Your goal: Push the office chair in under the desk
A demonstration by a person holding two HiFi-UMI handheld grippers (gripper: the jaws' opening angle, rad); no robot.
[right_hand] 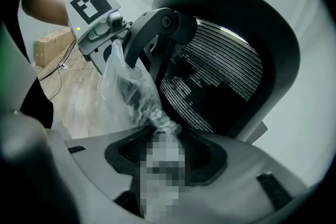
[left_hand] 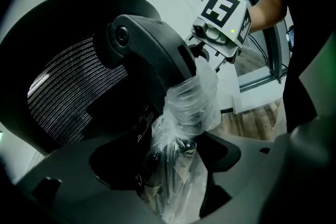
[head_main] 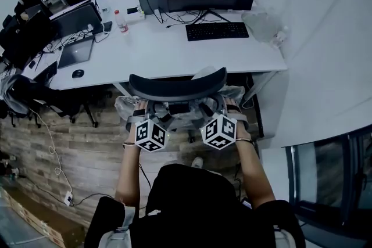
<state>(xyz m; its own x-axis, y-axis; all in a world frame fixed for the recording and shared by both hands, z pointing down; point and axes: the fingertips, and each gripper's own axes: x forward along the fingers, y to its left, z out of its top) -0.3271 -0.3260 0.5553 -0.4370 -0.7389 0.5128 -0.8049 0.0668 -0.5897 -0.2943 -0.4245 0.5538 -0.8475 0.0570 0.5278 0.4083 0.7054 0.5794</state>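
Clamping crinkly plastic-wrapped chair arms [left_hand: 184, 107], seemingly.

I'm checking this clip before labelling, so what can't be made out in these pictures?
Head view: the black mesh office chair hides its seat and castors beneath its backrest.
Right gripper view: a blurred patch covers the jaw gap of the right gripper.
Head view: the top of the white desk hides how far the seat reaches under it.

The head view looks steeply down from above and behind the office chair [head_main: 177, 85], facing the table [head_main: 168, 46] beyond it. Both gripper views sit close behind the chair, low at either side, angled up at its mesh back, which all three views share
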